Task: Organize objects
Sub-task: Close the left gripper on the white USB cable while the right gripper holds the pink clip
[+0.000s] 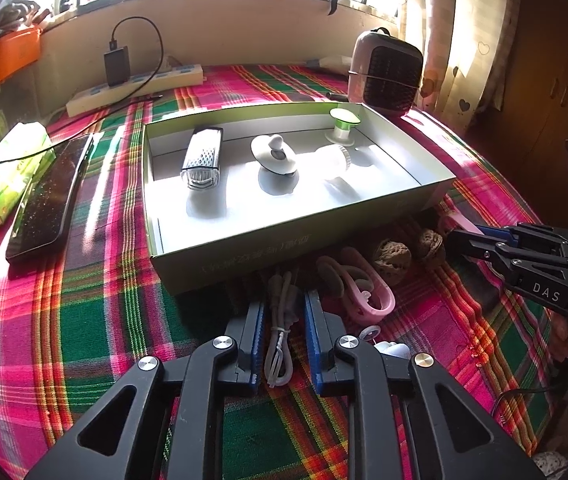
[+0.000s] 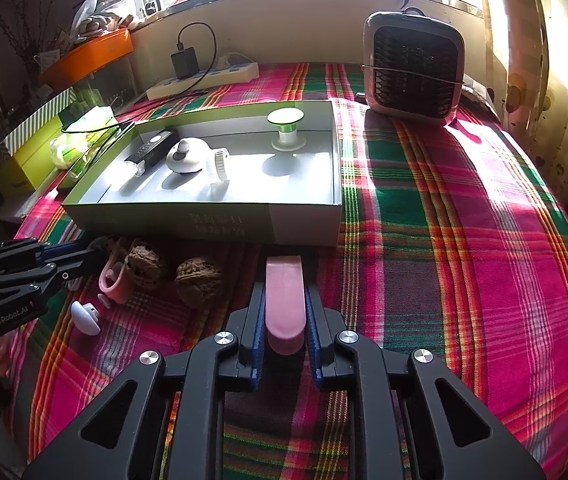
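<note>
Pink stick (image 2: pixel 285 298) sits clamped between the right gripper (image 2: pixel 284 304) pads, just short of the box (image 2: pixel 304 222) wall at twelve o'clock — carried low, it could strike that wall and twist loose. Left gripper (image 1: pixel 282 312) straddles a grey cable (image 1: pixel 280 344), jaws apart — it may snag.

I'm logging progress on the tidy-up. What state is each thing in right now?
Box: open, no lid.
Spool: upright, in the box.
Flashlight: lying in the box.
Pink case: between the right gripper fingers, outside the box.
Grey cable: bundled, on the cloth between the open left gripper fingers.
Walnuts: on the cloth, outside the box.
Charger: plugged into the power strip.
</note>
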A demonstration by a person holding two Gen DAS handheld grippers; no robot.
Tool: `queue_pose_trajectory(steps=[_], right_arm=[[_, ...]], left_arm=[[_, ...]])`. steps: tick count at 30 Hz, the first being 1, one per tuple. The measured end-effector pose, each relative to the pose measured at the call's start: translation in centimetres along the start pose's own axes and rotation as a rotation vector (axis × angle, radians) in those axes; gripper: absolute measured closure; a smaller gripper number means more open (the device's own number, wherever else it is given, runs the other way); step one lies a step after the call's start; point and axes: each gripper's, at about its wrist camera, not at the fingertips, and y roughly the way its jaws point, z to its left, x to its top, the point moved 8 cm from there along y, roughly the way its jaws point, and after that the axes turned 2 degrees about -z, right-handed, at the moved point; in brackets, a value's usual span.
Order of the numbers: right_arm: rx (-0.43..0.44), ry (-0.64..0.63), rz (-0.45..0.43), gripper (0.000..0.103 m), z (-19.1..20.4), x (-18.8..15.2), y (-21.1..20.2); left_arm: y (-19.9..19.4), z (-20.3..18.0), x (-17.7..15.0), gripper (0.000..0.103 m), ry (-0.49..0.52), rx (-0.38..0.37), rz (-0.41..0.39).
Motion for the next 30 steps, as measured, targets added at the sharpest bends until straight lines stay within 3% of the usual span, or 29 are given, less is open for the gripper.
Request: queue_pose_trajectory(steps=[23,30], right_arm=[[0.044,-0.016,-0.052,0.084,1.1,1.8,-1.8],[0.057,-0.025,-0.070,0.084,1.6,3.3,-1.9]], left_arm=[[-2.8,0.2,1.2,0.088,-0.024,-0.020,-0.052],[-3.4,0.3,2.6,0.094,-0.012,-0.013,-0.080]])
